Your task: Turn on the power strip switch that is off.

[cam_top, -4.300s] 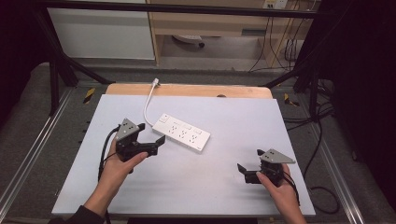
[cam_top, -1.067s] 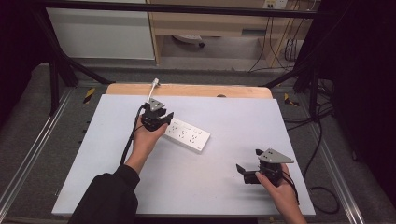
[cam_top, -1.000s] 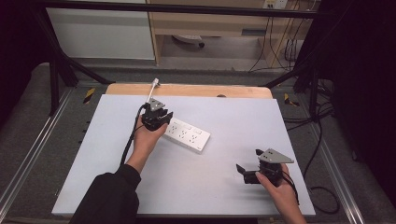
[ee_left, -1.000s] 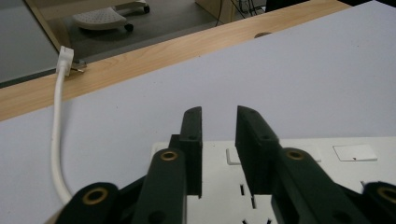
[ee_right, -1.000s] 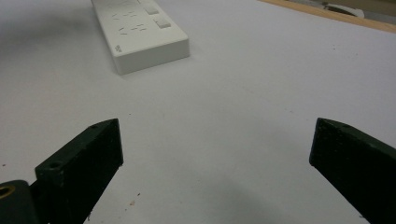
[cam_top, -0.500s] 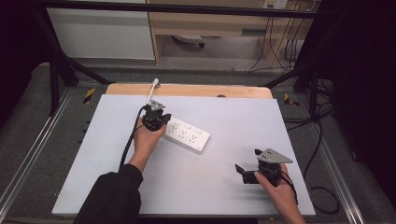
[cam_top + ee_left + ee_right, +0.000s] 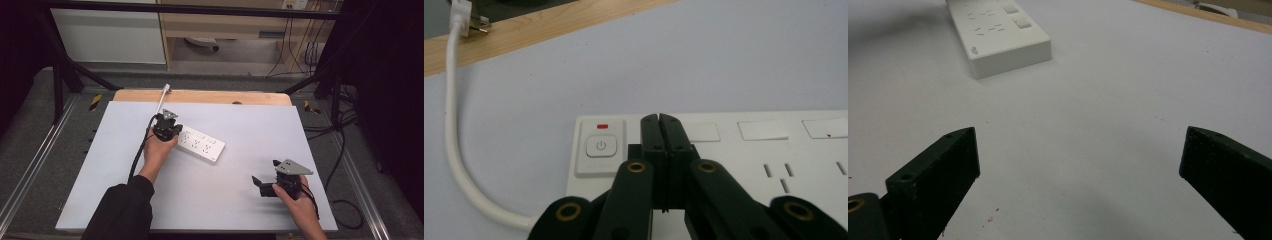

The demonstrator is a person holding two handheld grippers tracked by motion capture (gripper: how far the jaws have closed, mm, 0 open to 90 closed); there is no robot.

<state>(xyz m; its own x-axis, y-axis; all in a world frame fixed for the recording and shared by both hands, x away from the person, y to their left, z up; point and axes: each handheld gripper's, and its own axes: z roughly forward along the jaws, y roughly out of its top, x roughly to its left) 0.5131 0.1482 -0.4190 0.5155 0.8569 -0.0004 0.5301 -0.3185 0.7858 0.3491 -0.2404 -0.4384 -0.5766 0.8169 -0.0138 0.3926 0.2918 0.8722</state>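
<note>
A white power strip [image 7: 200, 145] lies at an angle in the middle of the white table [image 7: 240, 200], its cord [image 7: 161, 97] running to the far wooden edge. My left gripper [image 7: 168, 131] hovers over the strip's left end, jaws shut with nothing between them. In the left gripper view the shut tips [image 7: 659, 122] sit on the power strip [image 7: 774, 155], just right of its power button [image 7: 600, 147] with a red indicator above. My right gripper [image 7: 260, 185] rests near the front right, open and empty. The right gripper view has the power strip [image 7: 998, 35] far ahead of the right gripper [image 7: 1078, 165].
The cord's plug [image 7: 466, 17] lies on the wooden strip [image 7: 200, 96] at the table's far edge. Metal rails run down both sides of the table. Cables hang off the right side [image 7: 340, 150]. Open table surface lies between the two grippers.
Since the earliest frame my left gripper has moved forward from beside the strip to over its switch end. In the last second it has barely shifted. The right gripper has stayed put.
</note>
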